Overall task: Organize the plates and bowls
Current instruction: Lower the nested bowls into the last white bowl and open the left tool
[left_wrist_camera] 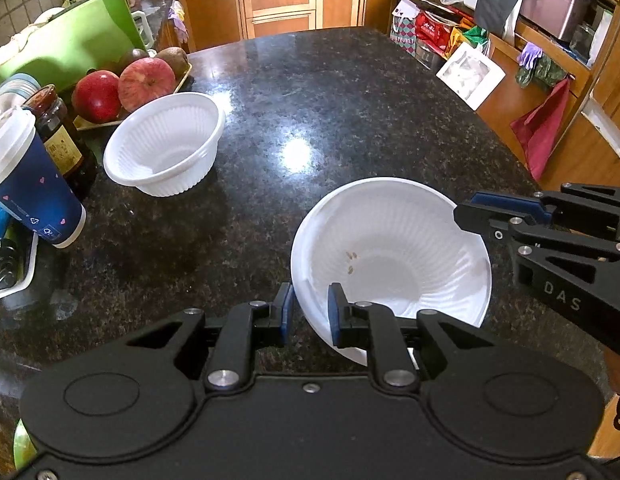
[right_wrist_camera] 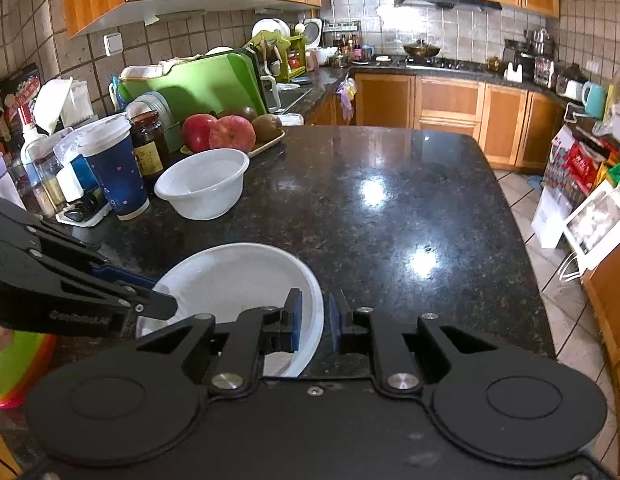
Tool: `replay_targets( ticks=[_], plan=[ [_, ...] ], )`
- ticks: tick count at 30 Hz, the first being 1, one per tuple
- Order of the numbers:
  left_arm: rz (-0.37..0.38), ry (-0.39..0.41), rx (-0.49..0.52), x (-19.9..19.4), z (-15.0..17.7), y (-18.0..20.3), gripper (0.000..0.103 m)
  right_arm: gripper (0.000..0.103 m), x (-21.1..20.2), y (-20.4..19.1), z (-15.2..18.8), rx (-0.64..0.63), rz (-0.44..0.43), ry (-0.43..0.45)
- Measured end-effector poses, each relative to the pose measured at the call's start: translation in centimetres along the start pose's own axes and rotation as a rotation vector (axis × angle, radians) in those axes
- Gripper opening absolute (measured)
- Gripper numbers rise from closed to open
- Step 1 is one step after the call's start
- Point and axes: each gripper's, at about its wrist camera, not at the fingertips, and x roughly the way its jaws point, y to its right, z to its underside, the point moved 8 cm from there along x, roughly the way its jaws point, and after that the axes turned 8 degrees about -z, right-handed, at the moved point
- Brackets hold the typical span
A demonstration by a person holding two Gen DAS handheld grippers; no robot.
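A white ribbed plastic bowl (left_wrist_camera: 390, 256) (right_wrist_camera: 230, 280) with a few crumbs inside sits at the near end of the black granite counter (left_wrist_camera: 310, 100). My left gripper (left_wrist_camera: 310, 308) (right_wrist_camera: 162, 294) straddles its near-left rim. One pad is outside, the other inside, and a gap shows between them. My right gripper (right_wrist_camera: 315, 316) (left_wrist_camera: 466, 210) straddles the opposite rim, and a sliver of counter shows between the rim and the outer pad. A second white bowl (left_wrist_camera: 166, 148) (right_wrist_camera: 206, 182) stands upright farther back on the left.
Along the left edge stand a blue paper cup (left_wrist_camera: 26, 184), a dark jar (left_wrist_camera: 58, 128), a tray of apples (left_wrist_camera: 122, 88) and a green cutting board (left_wrist_camera: 70, 40). Bags and a red cloth (left_wrist_camera: 542, 128) hang past the counter's right edge.
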Motion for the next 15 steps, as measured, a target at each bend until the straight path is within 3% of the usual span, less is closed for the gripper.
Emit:
replay_targets(
  ticks=[3, 15],
  plan=[
    [-0.001, 0.008, -0.003, -0.2, 0.0, 0.0, 0.031, 0.017, 0.1, 0.2, 0.2, 0.010, 0.000, -0.007],
    [-0.023, 0.066, -0.047, -2.1, -0.5, -1.1, 0.031, 0.017, -0.8, -0.3, -0.8, -0.003, -0.008, 0.030]
  ],
)
